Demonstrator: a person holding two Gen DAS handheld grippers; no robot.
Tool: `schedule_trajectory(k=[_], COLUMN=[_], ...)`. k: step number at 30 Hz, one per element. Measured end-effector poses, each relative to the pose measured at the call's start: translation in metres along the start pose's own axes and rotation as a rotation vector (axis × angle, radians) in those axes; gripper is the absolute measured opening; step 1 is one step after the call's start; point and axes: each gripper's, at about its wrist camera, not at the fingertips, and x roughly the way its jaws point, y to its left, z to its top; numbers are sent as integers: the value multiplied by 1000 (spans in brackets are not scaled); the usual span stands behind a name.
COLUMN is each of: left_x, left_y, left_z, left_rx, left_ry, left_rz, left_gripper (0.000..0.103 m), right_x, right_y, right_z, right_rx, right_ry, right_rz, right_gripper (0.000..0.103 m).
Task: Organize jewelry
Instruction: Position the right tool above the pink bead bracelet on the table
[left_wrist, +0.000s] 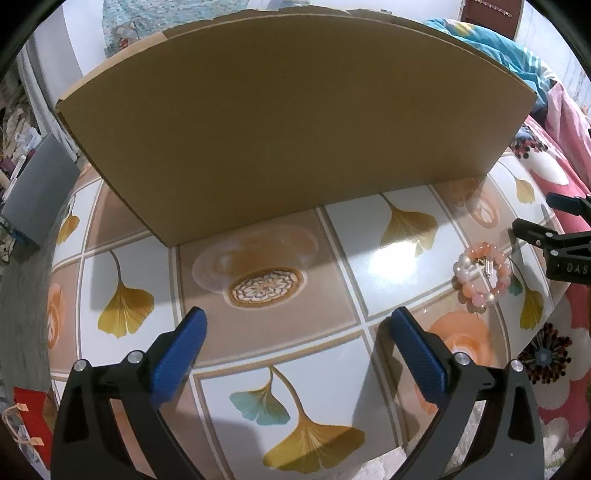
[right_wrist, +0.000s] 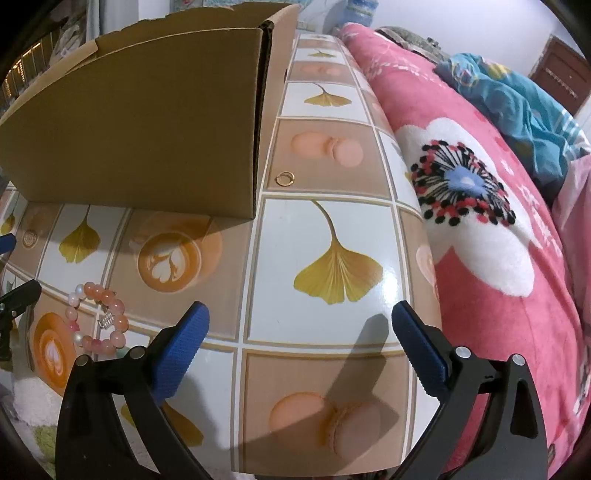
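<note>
A bracelet of pink and white beads (left_wrist: 476, 297) (right_wrist: 120, 324) with a small silver charm lies on the tiled-pattern table (left_wrist: 354, 240), at the right in the left wrist view. A small gold ring (right_wrist: 284, 178) lies farther back beside the corner of the cardboard box (right_wrist: 147, 122). A clear shallow dish (left_wrist: 255, 254) sits in front of the box (left_wrist: 295, 110). My left gripper (left_wrist: 298, 317) hangs open over bare table, the bracelet off to its right. My right gripper (right_wrist: 301, 310) is open with nothing between its fingers, the bracelet just left of its left finger.
The box stands upright across the back of the table. A bed with a pink flowered blanket (right_wrist: 480, 221) and a blue cover (right_wrist: 517, 107) runs along the table's right edge. A grey box (left_wrist: 37, 192) and red bag (left_wrist: 31, 417) sit on the floor at the left.
</note>
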Motion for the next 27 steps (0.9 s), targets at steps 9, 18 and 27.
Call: schedule_trajectory(k=[9, 18, 27], left_x=[-6, -11, -11], left_y=[-3, -3, -1], left_z=[-6, -9, -9], left_rx=[-19, -24, -27], left_ry=[0, -2, -2], left_rz=[14, 17, 17], left_gripper=[99, 99, 99], right_x=[1, 3, 2], right_y=[-4, -5, -5], right_z=[-2, 0, -1], right_rx=[31, 33, 33], right_ry=[8, 16, 17], right_rz=[32, 41, 41], right_gripper=[95, 95, 95])
